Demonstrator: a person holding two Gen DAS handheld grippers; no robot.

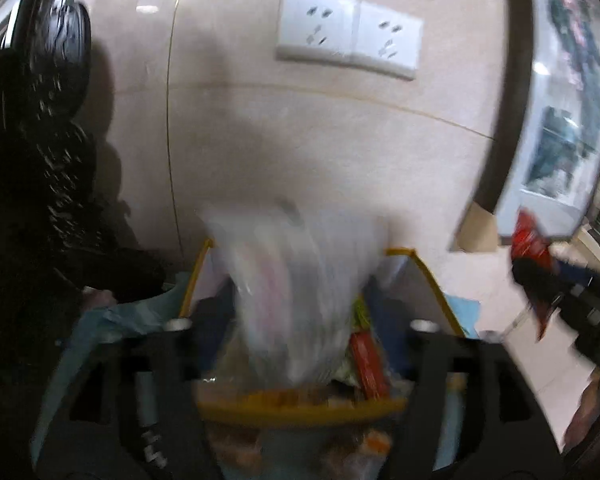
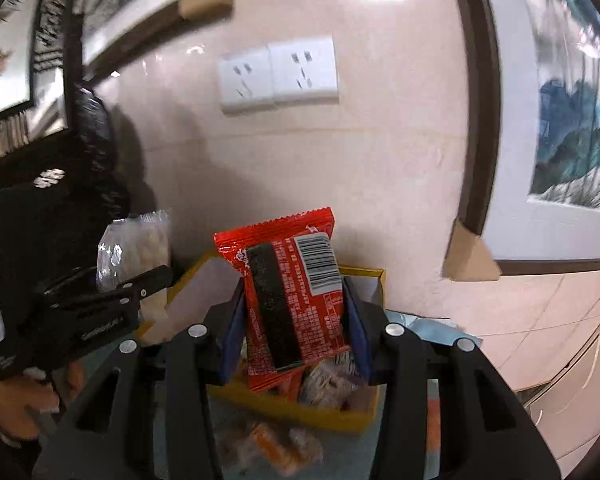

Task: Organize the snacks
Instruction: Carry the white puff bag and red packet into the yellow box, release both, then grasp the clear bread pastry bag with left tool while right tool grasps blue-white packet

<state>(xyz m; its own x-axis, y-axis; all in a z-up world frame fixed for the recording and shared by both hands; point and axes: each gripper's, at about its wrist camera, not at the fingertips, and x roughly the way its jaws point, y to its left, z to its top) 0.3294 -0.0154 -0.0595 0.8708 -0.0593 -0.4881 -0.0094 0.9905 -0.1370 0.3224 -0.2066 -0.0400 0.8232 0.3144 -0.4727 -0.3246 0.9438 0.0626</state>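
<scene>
My left gripper (image 1: 296, 292) is shut on a clear snack packet (image 1: 296, 280), blurred by motion, held upright over the yellow box (image 1: 300, 406). It also shows in the right wrist view (image 2: 140, 248), with the left gripper (image 2: 156, 276) at the far left. My right gripper (image 2: 294, 300) is shut on a red snack packet (image 2: 292, 288) with a barcode, held upright above the yellow box (image 2: 332, 416). The red packet and right gripper show at the right edge of the left wrist view (image 1: 530, 248). Several snacks (image 2: 328, 384) lie inside the box.
A tiled wall with a double socket (image 1: 348, 36) stands right behind the box. Framed pictures (image 2: 572, 140) lean against the wall at right and left. A black bag (image 1: 52, 160) is at the left. Loose snacks (image 2: 276, 444) lie on the teal cloth in front.
</scene>
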